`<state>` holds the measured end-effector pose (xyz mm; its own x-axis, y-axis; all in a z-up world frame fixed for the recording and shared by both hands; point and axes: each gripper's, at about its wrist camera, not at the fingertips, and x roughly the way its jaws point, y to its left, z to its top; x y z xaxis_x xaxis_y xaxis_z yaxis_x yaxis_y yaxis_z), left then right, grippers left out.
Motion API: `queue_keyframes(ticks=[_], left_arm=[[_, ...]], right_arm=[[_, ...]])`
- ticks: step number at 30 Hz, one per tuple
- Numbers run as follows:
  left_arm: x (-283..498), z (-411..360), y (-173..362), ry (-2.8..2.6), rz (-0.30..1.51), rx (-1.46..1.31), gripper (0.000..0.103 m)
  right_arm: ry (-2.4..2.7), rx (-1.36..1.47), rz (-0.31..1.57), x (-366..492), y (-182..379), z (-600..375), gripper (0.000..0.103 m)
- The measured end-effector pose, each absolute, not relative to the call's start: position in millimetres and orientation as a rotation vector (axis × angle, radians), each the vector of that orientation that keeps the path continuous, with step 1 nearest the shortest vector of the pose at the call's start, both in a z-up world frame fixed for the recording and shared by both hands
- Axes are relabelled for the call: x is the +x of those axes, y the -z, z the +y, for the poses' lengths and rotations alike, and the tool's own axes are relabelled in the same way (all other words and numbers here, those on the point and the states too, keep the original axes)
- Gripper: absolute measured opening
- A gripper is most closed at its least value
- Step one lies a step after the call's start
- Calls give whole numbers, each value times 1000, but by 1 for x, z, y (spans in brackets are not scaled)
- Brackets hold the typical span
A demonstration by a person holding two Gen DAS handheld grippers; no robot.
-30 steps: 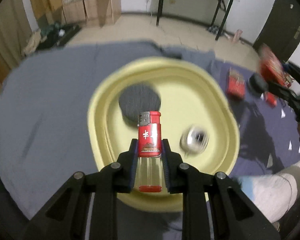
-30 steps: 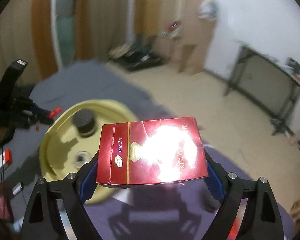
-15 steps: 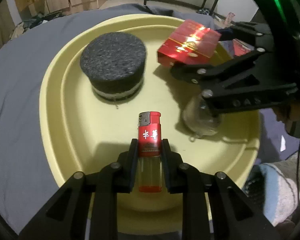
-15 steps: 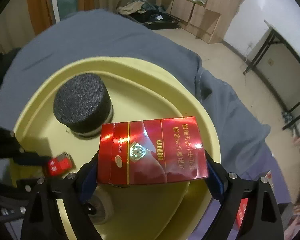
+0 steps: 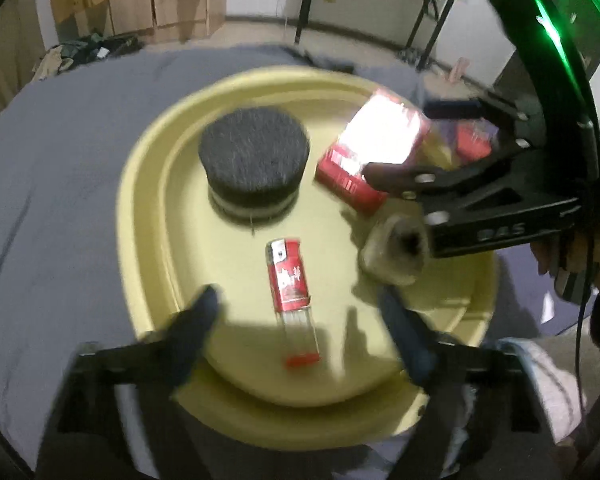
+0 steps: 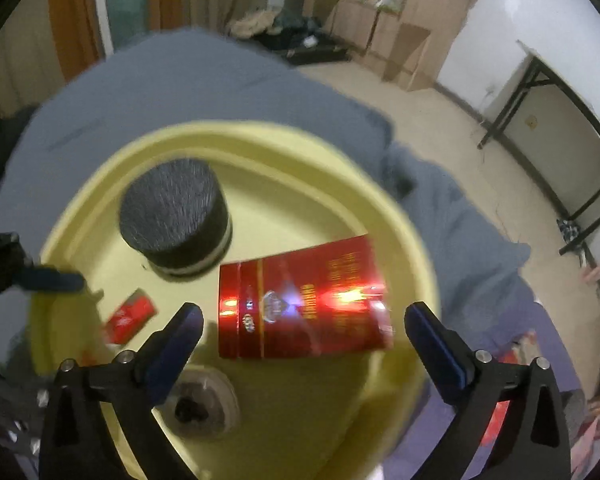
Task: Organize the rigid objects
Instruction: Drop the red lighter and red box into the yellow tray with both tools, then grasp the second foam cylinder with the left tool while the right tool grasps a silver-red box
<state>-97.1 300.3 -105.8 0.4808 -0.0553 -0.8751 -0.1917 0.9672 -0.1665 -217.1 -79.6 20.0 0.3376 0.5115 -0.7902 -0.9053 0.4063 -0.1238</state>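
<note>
Both claws have just sprung apart, the left claw (image 5: 300,312) dropping the lighter (image 5: 290,280) and the right claw (image 6: 300,332) the red pack (image 6: 300,300) into the yellow tray (image 5: 148,184), so 2 more items look sorted.

Raised letters reading roughly "DAS" stand on the black body of the right gripper (image 5: 496,236), beside the yellow tray (image 5: 148,216). White characters on the red lighter (image 5: 289,280) and gold print on the red cigarette pack (image 6: 300,300) are too blurred to read.
</note>
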Motion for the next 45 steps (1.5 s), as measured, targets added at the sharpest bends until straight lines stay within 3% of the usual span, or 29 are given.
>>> queue_keyframes(ticks=[3,10,19,27,42,43,45], left_arm=[[-97,298,82,-75,1016,-261,103],[-46,236,37,13,986,-174,103],[64,113,27,236,1009,-72,103],[138,55,65,299,1080,-17,103],[181,31,90,236,1138,-7,101],[183,32,91,233,1143,-21,100],[186,37,93,239,1145,-73,80]], right_arm=[[-1010,-491,715,-207,-50,-115,103],[-873,-310,630,-149,-95,-264,103],[-777,-326,680,-72,-43,-421,103],[-968,-292,720,-40,-14,-447,103],[-1035,-434,706,-32,4,-421,103],[-1031,-442,703,-32,5,-418,103],[-1018,-454,693,-29,9,-408,98]])
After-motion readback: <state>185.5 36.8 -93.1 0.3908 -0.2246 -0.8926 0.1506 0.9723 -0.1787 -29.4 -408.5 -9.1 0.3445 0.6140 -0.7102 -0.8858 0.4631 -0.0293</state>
